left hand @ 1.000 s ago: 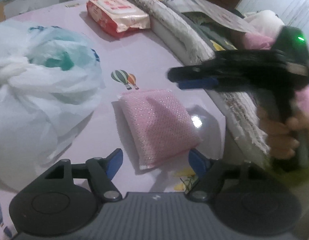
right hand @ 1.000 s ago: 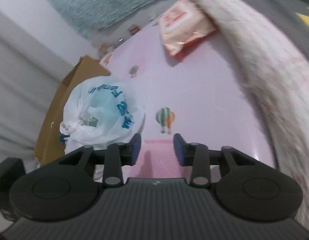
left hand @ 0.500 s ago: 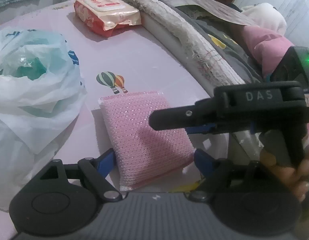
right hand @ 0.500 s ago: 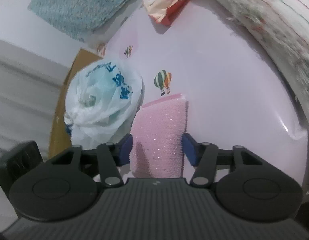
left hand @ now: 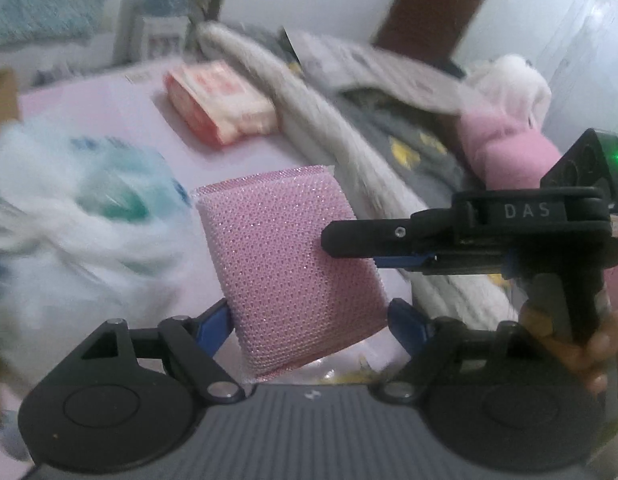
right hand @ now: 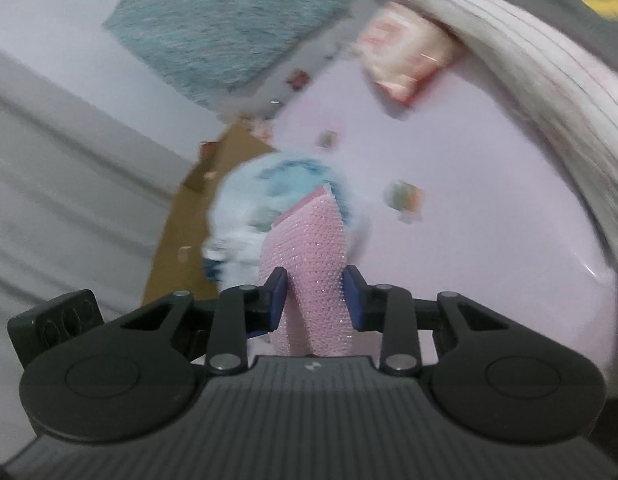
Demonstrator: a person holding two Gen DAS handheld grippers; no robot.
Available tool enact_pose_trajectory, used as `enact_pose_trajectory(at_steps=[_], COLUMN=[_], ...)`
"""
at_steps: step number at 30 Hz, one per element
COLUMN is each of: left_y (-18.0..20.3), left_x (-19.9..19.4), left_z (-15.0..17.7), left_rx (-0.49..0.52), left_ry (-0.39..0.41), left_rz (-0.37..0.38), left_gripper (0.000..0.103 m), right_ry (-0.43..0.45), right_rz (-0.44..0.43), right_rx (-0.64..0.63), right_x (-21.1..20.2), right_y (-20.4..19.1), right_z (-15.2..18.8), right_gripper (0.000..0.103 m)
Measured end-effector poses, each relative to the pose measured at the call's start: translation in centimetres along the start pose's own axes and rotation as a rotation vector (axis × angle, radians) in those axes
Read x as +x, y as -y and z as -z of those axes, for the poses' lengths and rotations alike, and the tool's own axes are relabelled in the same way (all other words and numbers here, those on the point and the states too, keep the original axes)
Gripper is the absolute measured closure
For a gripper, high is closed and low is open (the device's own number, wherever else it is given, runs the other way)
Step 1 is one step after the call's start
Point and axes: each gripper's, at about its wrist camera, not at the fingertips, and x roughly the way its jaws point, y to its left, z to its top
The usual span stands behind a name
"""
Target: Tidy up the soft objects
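Status: the pink mesh-covered rectangular sponge (left hand: 293, 264) is off the pale pink mat (left hand: 121, 120) and held between both tools.

Right gripper (right hand: 315, 300): jaws have just been closing; both blue pads now pinch the sponge's thin edge. Left gripper (left hand: 309, 320): jaws stand wide. The left pad touches the sponge's side; the right pad looks to sit just clear, so I read the hold as belonging to the right tool.

Done: pick-up. Left, by judgement: carrying it to a resting place, which is not evident.

Clearance, left wrist view: the knotted white plastic bag (left hand: 69, 232) lies close at 9 o'clock of the sponge. The red-and-white soft wipes pack (left hand: 221, 104) is at 12 o'clock, well apart. The rolled grey-white blanket edge (left hand: 329, 128) runs from 12 to 4 o'clock, bounding the mat. Open mat remains between bag and pack. Both views are blurred.
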Motion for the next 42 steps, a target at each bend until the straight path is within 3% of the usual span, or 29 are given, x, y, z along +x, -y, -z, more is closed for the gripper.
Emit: enact_pose_trajectory(at_steps=[7,11,15,20,23,26,31,37,40,42], left_y=[-5.0,-9.3,-14.6,-21.2,-23.2,-23.7,-24.5,-23.6,-22.9,-22.3], left_x=[-10.3,-14.6,-16.6,-16.7,-15.8,-15.9,-15.6,-16.9,-18.4,-19.5], left_z=[-1.4,-1.5,-0.8,0.9,1.6,2.6,3.2,4.0,4.4,4.8], left_rx=[-0.084,-0.170,-0.280,-0.405,-0.448,-0.447,-0.451,-0.418,-0.402,-0.407], left_ry=[0.175,0.205,0.189,0.110,0.050,0.027,0.011,0.066,0.115,0.157], left_rz=[-0.161,-0.263,-0.314,-0.303,-0.280,-0.288,-0.250,-0.299,-0.347,-0.378], left_gripper=[0.019,0.019,0.019,0.018,0.018,0.018,0.016,0.016,0.016,0.016], right_ry=[-0.065,-0.157,-0.256,-0.377,-0.456,-0.497,-0.484,-0.424,-0.357,-0.275], right_rz=[-0.162,-0.231,-0.241,-0.183,-0.127,-0.089,-0.074,-0.097,-0.188,-0.304], right_rx=[-0.228,-0.278,-0.297,-0.325,-0.356,-0.389,-0.415,-0.377,-0.342,-0.279], right_x=[6.3,12.8,19.3,25.5,27.2,27.4,26.8,26.7,25.1,22.5], right_y=[-10.9,-16.0,-19.1,-20.5,-20.6,-20.7,-21.2,-21.9,-22.1,-21.5], right_z=[-3.3,-4.2,-4.1,-2.7,-1.1,-0.4,-1.7,-3.7,-4.1,-4.4], right_gripper=[0.073,0.073,0.072,0.071,0.069,0.056,0.055,0.055,0.055,0.052])
